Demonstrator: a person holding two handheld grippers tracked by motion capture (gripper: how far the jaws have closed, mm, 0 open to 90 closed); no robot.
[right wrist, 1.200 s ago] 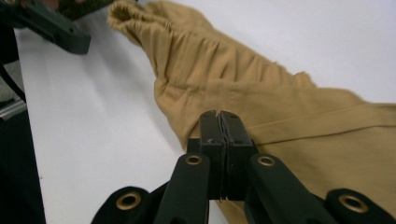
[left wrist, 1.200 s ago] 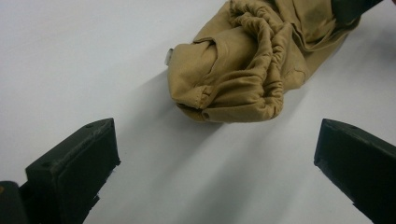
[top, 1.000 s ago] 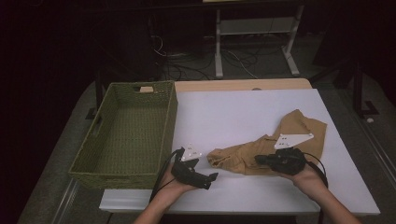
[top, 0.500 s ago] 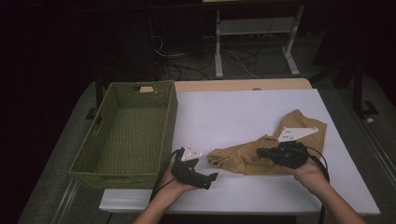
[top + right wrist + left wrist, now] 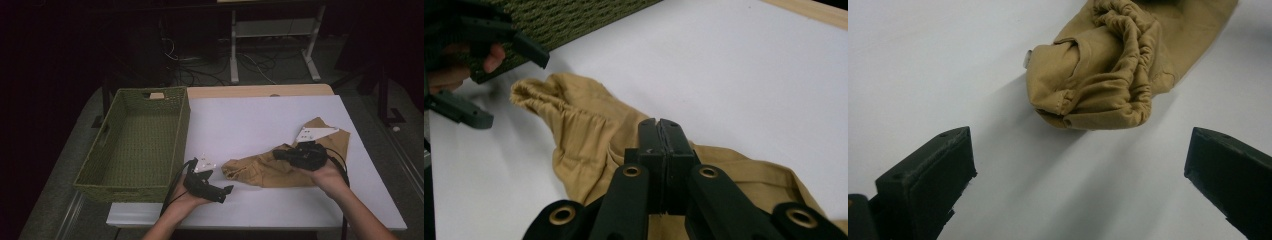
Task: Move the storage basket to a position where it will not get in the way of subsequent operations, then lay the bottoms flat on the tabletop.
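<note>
We hold the left gripper (image 5: pixel 227 191) with jaws apart, just beside the bunched end of the tan cloth (image 5: pixel 260 171) on the white table (image 5: pixel 250 120). Our right gripper (image 5: pixel 278 154) sits on the cloth's middle. A green basket (image 5: pixel 181 120) stands at left.

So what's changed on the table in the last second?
The right gripper, jaws shut on the tan garment, has drawn toward the basket, dragging cloth with it. The left gripper stayed put, jaws open near the garment's bunched end; the basket hasn't moved.
</note>
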